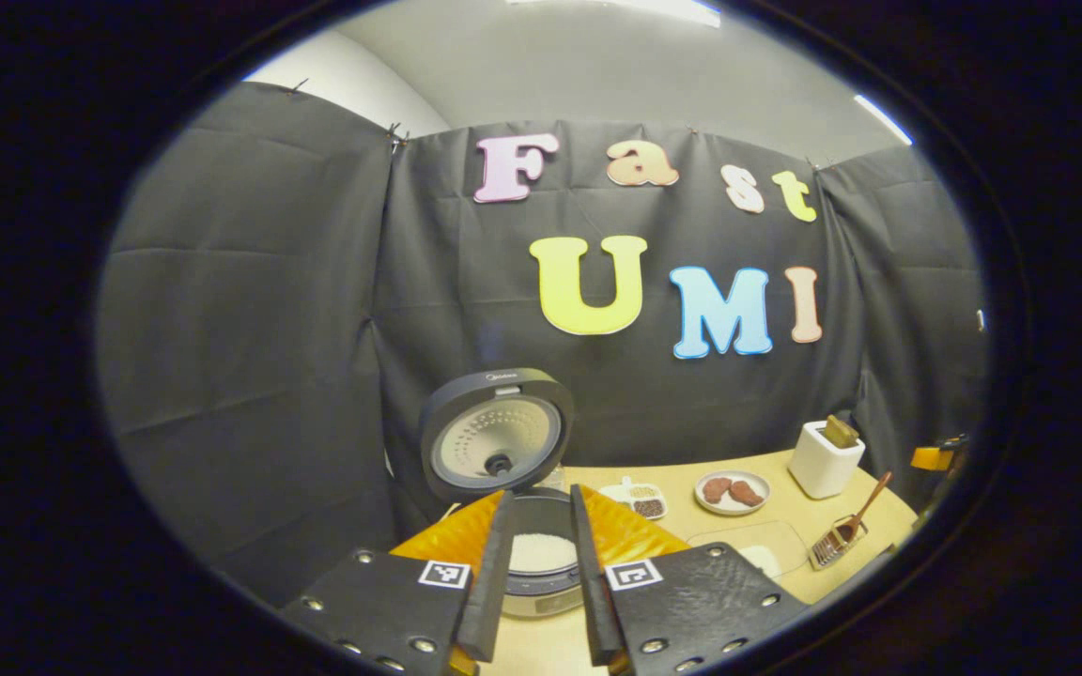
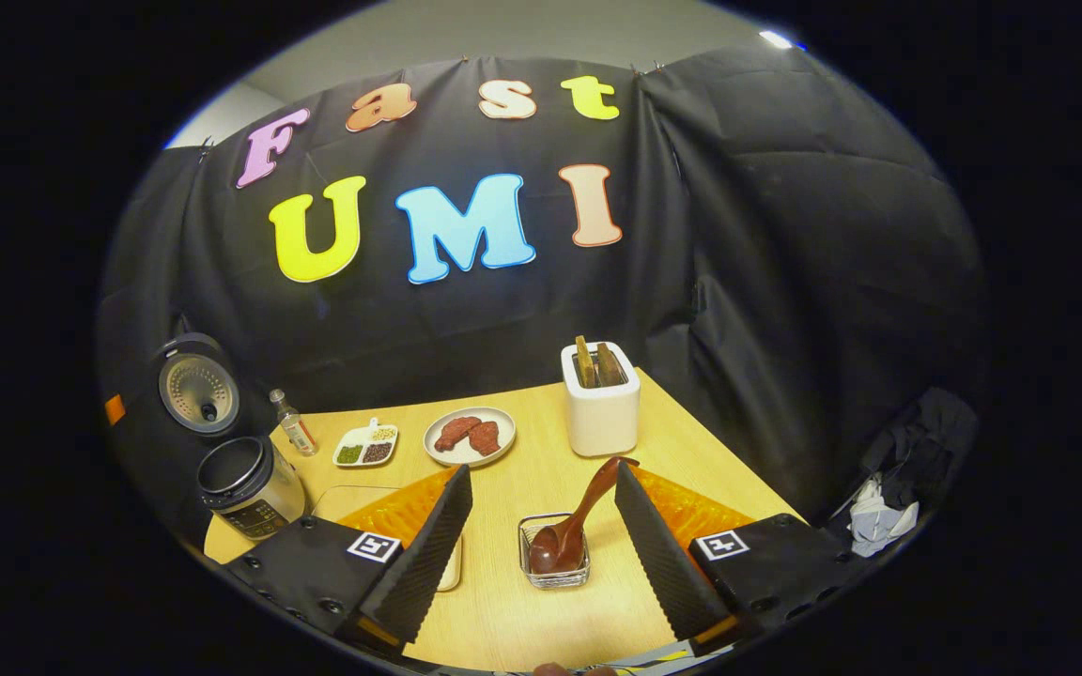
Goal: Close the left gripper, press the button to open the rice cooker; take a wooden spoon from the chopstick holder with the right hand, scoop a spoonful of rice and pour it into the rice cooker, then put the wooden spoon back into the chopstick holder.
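Left gripper view: the left gripper (image 1: pixel 541 573) hangs above the near left end of the wooden table (image 1: pixel 785 526), its fingers (image 1: pixel 489 573) a little apart and clasping nothing. Between them lies the rice cooker (image 1: pixel 541 563), lid (image 1: pixel 496 434) raised upright; white rice shows in the pot. A small brand mark sits on the lid's rim, too small to read. Square coded markers sit on each gripper body.

Right gripper view: the right gripper (image 2: pixel 541 545) is spread wide and empty. Between its fingers (image 2: pixel 433 545), untouched, stands the wire chopstick holder (image 2: pixel 555 552) with the wooden spoon (image 2: pixel 574 526) inside, bowl down, handle leaning far and right. Farther off stand a white toaster (image 2: pixel 601 406), a plate of meat (image 2: pixel 469 436), a divided dish of grains (image 2: pixel 365 445) and a small bottle (image 2: pixel 295 424). The cooker (image 2: pixel 250 486) stands at the far left.
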Demonstrator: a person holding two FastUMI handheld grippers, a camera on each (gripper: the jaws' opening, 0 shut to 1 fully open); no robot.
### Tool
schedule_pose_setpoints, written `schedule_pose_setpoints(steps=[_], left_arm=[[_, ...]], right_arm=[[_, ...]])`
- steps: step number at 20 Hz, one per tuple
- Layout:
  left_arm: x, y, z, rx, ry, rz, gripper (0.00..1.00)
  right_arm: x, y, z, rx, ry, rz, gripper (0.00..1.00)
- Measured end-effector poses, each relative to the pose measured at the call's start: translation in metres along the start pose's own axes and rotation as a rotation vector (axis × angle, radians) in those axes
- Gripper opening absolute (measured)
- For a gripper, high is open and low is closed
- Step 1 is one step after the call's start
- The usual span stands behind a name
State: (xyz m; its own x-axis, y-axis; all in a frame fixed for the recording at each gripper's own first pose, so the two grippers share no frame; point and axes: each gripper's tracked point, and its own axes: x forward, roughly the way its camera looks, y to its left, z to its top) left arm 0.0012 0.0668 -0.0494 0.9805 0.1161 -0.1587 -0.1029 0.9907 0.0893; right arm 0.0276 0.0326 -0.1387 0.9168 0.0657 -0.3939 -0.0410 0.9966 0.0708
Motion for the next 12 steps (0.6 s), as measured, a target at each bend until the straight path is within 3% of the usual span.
schedule_pose_setpoints(steps=[3,12], left_arm=[[0.001,-0.025,-0.006,0.014,0.024,0.002,0.98],[0.007,-0.109,-0.012,0.071,0.077,-0.046,0.98]], right_arm=[[0.018,-0.012,-0.008,0.011,0.041,0.009,0.98],[0.071,-0.034,-0.053,0.144,0.224,0.081,0.98]])
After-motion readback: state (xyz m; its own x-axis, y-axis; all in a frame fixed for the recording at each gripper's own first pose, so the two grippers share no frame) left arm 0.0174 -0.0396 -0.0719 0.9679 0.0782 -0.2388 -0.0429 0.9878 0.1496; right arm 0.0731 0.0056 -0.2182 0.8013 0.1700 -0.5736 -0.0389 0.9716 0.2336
